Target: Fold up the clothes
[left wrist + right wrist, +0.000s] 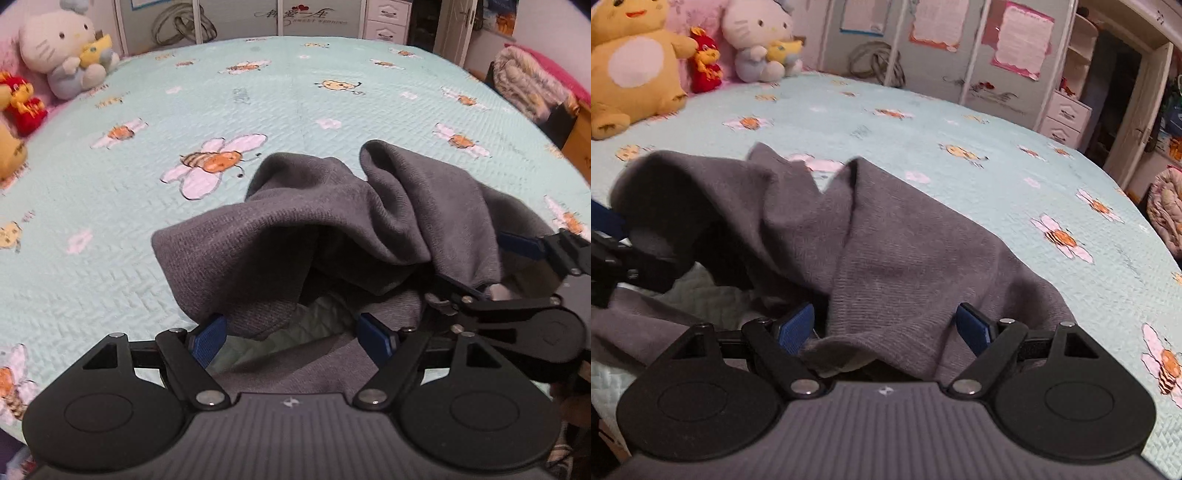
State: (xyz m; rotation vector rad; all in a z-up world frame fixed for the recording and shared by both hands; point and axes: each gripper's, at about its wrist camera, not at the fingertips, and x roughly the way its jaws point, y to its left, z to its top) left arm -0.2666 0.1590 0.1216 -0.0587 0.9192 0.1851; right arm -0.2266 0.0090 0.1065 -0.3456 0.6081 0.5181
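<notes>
Centre frame, both views: grey garment [332, 229], bunched on bedspread [110, 229], long axis running left-right. Left gripper [295, 338] and right gripper [886, 328] both spread wide, cloth lying loosely between their fingers, neither nearer.

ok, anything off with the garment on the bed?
The grey garment is bunched, not flat: one edge is lifted off the bedspread, with deep creases through the middle. No damage visible.
</notes>
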